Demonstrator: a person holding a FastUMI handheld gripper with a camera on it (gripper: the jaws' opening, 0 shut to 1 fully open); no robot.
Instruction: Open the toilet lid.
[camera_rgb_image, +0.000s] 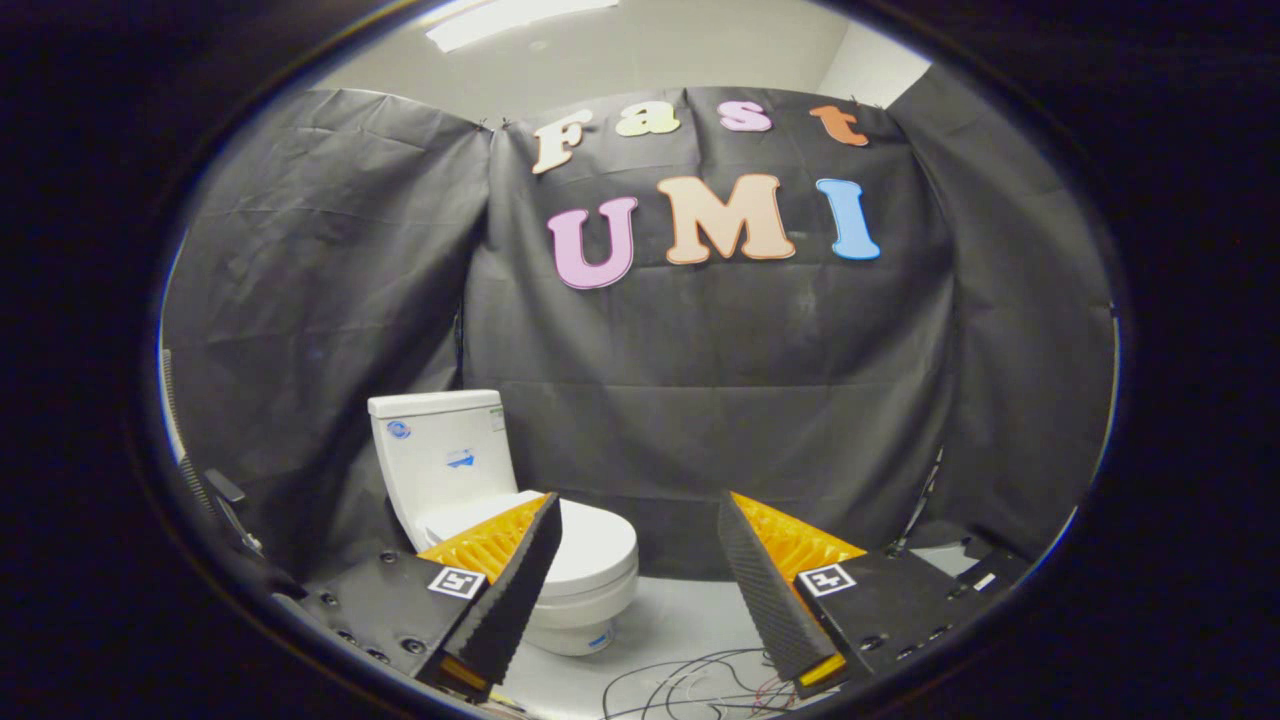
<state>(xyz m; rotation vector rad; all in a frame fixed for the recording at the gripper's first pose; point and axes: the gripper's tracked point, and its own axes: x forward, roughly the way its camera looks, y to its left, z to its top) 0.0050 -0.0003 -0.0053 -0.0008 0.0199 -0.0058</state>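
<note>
A: Where does the job stand?

B: At the very start, I'd say. The white ceramic toilet (470, 500) sits in the lower left of the frame, against the black cloth wall (700, 380), and its smooth white oval lid (585, 545) lies flat down on the bowl. Nothing has been lifted.

A: And the tongs?

B: The tongs (635, 535) are spread wide apart with nothing between them. The two fingers (510, 590) rise from the bottom of the frame, and the left one overlaps part of the lid and bowl in the picture, though it looks to be well short of the toilet and not touching it.

A: So the lid is off to one side of them?

B: Yes, the front edge of the lid shows in the gap just right of the left finger, beyond its tip. The tall white rectangular tank (440, 450) stands behind it, up and to the left.

A: What is left to do, then?

B: All of it, by my reading: close in on the toilet, get a finger under or onto the lid's front rim, and swing it up towards the tank.

A: Anything in the way?

B: A tangle of thin cables (690, 685) lies on the pale floor (670, 620) at the bottom centre, between the fingers.
</note>
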